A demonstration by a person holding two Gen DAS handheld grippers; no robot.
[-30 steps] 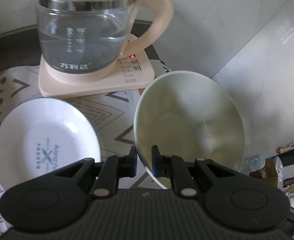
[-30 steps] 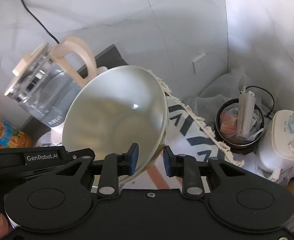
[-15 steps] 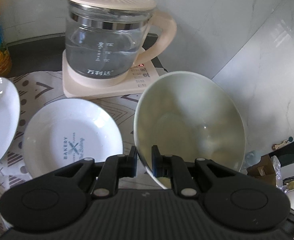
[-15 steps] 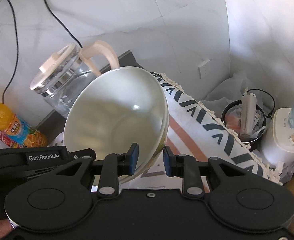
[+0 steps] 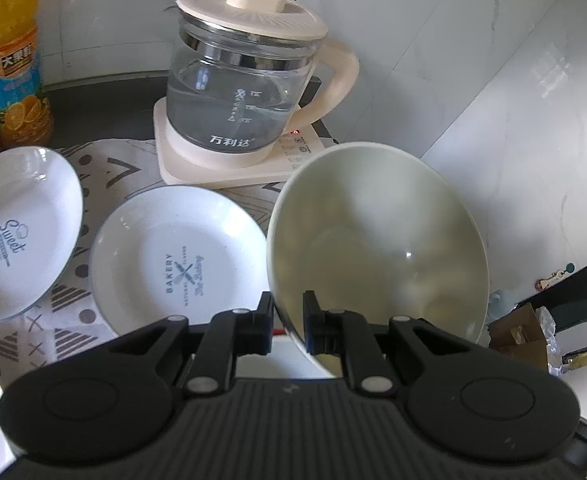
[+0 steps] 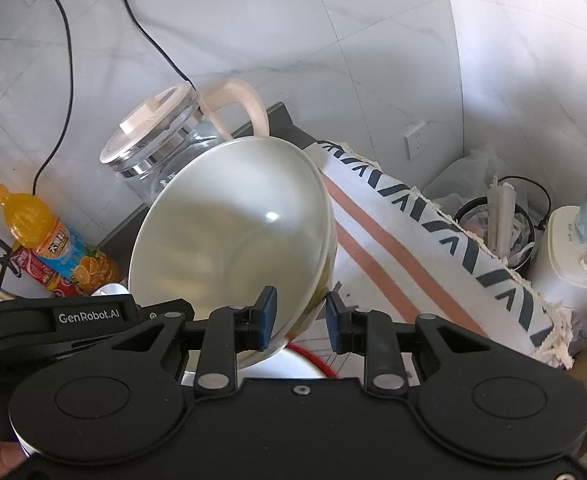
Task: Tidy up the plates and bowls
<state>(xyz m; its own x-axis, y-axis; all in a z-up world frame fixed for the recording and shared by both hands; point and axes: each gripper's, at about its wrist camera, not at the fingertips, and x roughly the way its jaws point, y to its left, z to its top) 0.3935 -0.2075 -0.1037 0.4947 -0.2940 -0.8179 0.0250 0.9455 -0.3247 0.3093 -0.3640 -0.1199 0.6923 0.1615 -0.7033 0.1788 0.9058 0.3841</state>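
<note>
My left gripper (image 5: 287, 322) is shut on the rim of a pale green bowl (image 5: 377, 248), held tilted above the table. My right gripper (image 6: 299, 316) is shut on the rim of a second pale bowl (image 6: 233, 232), also held tilted in the air. Two white plates lie on the patterned cloth: one marked "Bakery" (image 5: 173, 256) just left of the left bowl, one marked "Sweet" (image 5: 17, 228) further left. A red-rimmed white dish (image 6: 293, 364) shows under the right bowl.
A glass kettle (image 5: 245, 92) on its beige base stands behind the plates and also shows in the right wrist view (image 6: 161, 144). An orange juice bottle (image 5: 9, 60) stands at the back left. The cloth-covered table edge (image 6: 473, 256) drops to a bin (image 6: 493, 228) and a white appliance (image 6: 577, 252).
Both grippers have risen and drawn back with their bowls. The kettle lid, the juice bottle and the "Sweet" plate have come into view.
</note>
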